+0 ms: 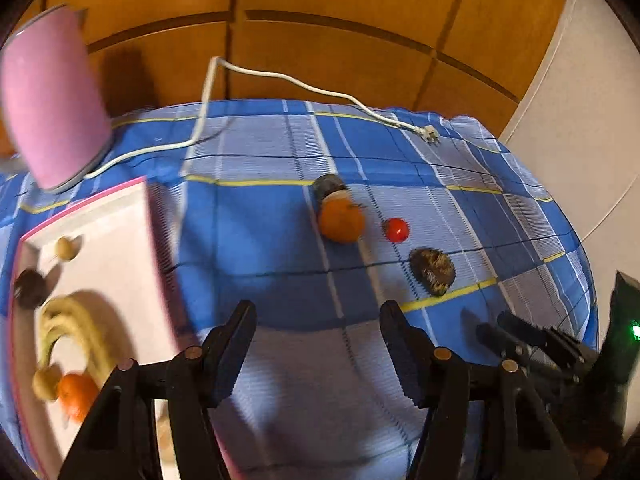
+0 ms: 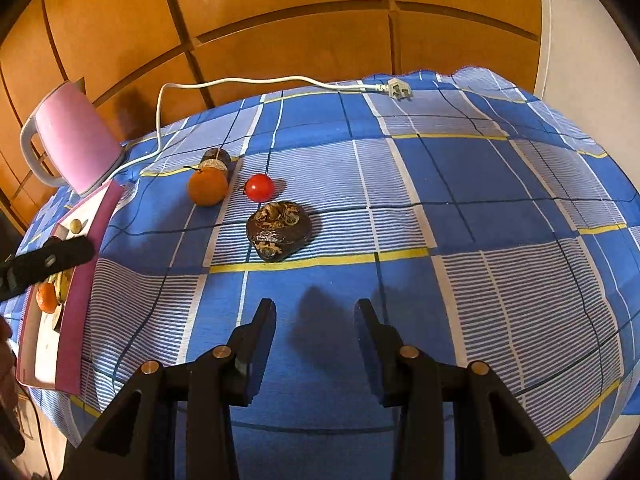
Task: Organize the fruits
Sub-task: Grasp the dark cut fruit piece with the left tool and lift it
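Note:
On the blue checked cloth lie an orange [image 1: 342,219] [image 2: 208,186], a small red tomato [image 1: 397,229] [image 2: 259,187], a dark wrinkled fruit [image 1: 433,271] [image 2: 279,229] and a dark round fruit [image 1: 329,186] [image 2: 216,158] behind the orange. A white tray with a pink rim [image 1: 132,216] [image 2: 76,304] at the left holds bananas [image 1: 76,328], a small orange [image 1: 76,396], and small round fruits. My left gripper [image 1: 318,316] is open and empty, beside the tray. My right gripper [image 2: 316,312] is open and empty, short of the wrinkled fruit.
A pink kettle [image 1: 52,100] [image 2: 76,140] stands at the back left, its white cord [image 1: 280,80] [image 2: 280,80] trailing across the cloth to a plug [image 2: 398,89]. Wooden cabinet doors [image 2: 320,20] stand behind. The table's edge drops off at the right.

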The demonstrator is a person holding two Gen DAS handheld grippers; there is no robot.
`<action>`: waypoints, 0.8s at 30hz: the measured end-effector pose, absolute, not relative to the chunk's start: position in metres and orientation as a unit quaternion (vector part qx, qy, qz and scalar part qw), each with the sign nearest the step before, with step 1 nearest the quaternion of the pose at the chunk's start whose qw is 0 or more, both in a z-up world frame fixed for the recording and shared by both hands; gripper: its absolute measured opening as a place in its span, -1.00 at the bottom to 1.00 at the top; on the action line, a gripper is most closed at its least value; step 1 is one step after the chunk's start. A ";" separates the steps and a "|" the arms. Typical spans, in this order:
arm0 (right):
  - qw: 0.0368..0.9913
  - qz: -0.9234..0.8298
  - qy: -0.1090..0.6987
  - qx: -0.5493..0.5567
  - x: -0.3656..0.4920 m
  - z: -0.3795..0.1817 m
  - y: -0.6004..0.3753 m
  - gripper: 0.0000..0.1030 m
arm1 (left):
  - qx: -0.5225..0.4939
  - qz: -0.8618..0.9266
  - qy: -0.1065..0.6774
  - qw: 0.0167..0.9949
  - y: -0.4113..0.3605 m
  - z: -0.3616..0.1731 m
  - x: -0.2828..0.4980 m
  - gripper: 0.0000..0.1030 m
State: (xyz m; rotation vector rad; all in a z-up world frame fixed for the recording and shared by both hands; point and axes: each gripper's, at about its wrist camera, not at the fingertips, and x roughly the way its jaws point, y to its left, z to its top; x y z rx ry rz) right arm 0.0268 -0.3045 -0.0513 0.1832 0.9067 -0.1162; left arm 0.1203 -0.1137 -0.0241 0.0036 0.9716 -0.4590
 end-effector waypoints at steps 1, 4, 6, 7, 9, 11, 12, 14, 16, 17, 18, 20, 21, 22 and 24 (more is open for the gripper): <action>0.894 -0.055 0.436 0.086 0.027 -0.051 -0.304 -0.20 | 0.000 -0.225 0.462 0.858 -0.121 -0.025 0.126 0.15; 0.897 -0.052 0.432 0.083 0.026 -0.049 -0.304 -0.20 | 0.000 -0.226 0.462 0.858 -0.136 -0.029 0.142 0.03; 0.898 -0.052 0.430 0.080 0.026 -0.047 -0.304 -0.20 | -0.004 -0.228 0.462 0.857 -0.145 -0.031 0.153 0.03; 0.898 -0.050 0.429 0.079 0.026 -0.047 -0.304 -0.20 | -0.007 -0.222 0.464 0.858 -0.148 -0.033 0.159 0.03; 0.898 -0.049 0.429 0.077 0.027 -0.047 -0.305 -0.20 | -0.017 -0.210 0.465 0.860 -0.151 -0.033 0.173 0.18; 0.897 -0.047 0.432 0.079 0.027 -0.048 -0.306 -0.20 | -0.033 -0.205 0.471 0.857 -0.154 -0.032 0.186 0.32; 0.896 -0.047 0.433 0.081 0.028 -0.049 -0.307 -0.20 | -0.044 -0.205 0.473 0.856 -0.154 -0.031 0.194 0.35; 0.896 -0.046 0.434 0.084 0.029 -0.049 -0.308 -0.20 | -0.054 -0.209 0.476 0.853 -0.158 -0.031 0.209 0.38; 0.895 -0.046 0.435 0.086 0.030 -0.050 -0.309 -0.20 | -0.052 -0.204 0.479 0.852 -0.163 -0.034 0.223 0.38; 0.895 -0.045 0.435 0.087 0.031 -0.051 -0.310 -0.20 | -0.051 -0.205 0.482 0.850 -0.166 -0.036 0.229 0.38; 0.895 -0.045 0.436 0.087 0.031 -0.051 -0.310 -0.20 | -0.053 -0.205 0.488 0.847 -0.169 -0.040 0.236 0.38; 0.894 -0.042 0.438 0.087 0.031 -0.053 -0.310 -0.20 | -0.057 -0.206 0.500 0.839 -0.173 -0.047 0.247 0.38; 0.893 -0.042 0.439 0.086 0.031 -0.054 -0.310 -0.20 | -0.059 -0.209 0.509 0.833 -0.175 -0.053 0.253 0.38; 0.893 -0.043 0.441 0.085 0.031 -0.055 -0.310 -0.20 | -0.061 -0.203 0.514 0.831 -0.176 -0.058 0.257 0.36; 0.891 -0.042 0.444 0.087 0.032 -0.057 -0.311 -0.20 | -0.073 -0.198 0.526 0.824 -0.176 -0.068 0.266 0.10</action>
